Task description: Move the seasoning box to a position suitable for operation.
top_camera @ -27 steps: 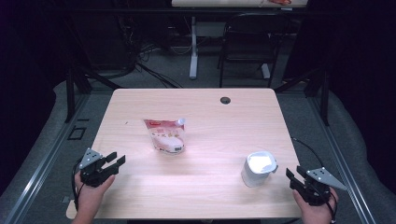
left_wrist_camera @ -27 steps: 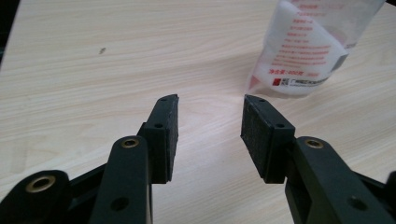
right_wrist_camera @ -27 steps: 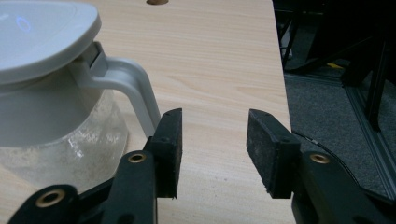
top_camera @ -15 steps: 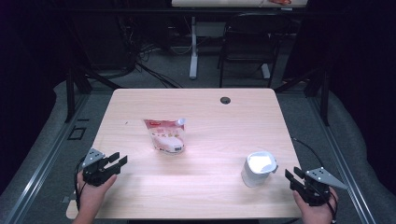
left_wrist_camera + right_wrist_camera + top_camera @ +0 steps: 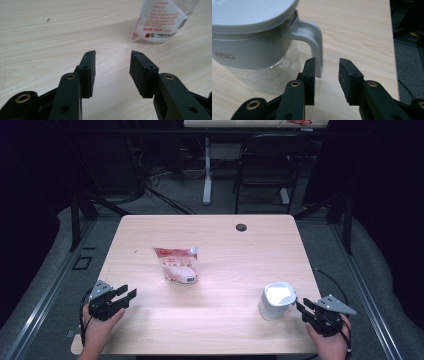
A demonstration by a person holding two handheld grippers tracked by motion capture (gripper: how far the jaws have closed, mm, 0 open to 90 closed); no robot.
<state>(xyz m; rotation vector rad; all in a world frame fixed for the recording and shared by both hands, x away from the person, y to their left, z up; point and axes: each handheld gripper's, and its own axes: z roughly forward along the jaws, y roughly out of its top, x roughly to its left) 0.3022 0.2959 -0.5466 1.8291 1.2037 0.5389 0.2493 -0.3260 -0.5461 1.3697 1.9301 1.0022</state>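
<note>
Right hand-held gripper [image 5: 325,62] sits at the near right edge of the counter [image 5: 220,235], jaws apart with nothing between them, lined up just short of the jug [image 5: 276,301] handle [image 5: 313,40]. Left hand-held gripper [image 5: 112,56] is near the left edge, jaws likewise apart and empty, pointed at the pouch [image 5: 177,264], which stands well clear of it toward the middle of the counter.

Reads to me as the approach step – jug handle for the right, pouch for the left.

How I'd do it well:
- Right: the left pad is already beside the handle's outer edge. Shift slightly sideways so the handle's vertical bar goes between the pads, then push in deep before closing. A tip-only pinch on smooth plastic may twist.
- Grip high on the handle, near the lid [image 5: 249,10], so the jug hangs straight.
- Left: come in level and take the pouch by its upper part – squeezing the soft belly could tip it or let it slide.
- Close slowly on both; the jug's lower wall looks like glass.
</note>
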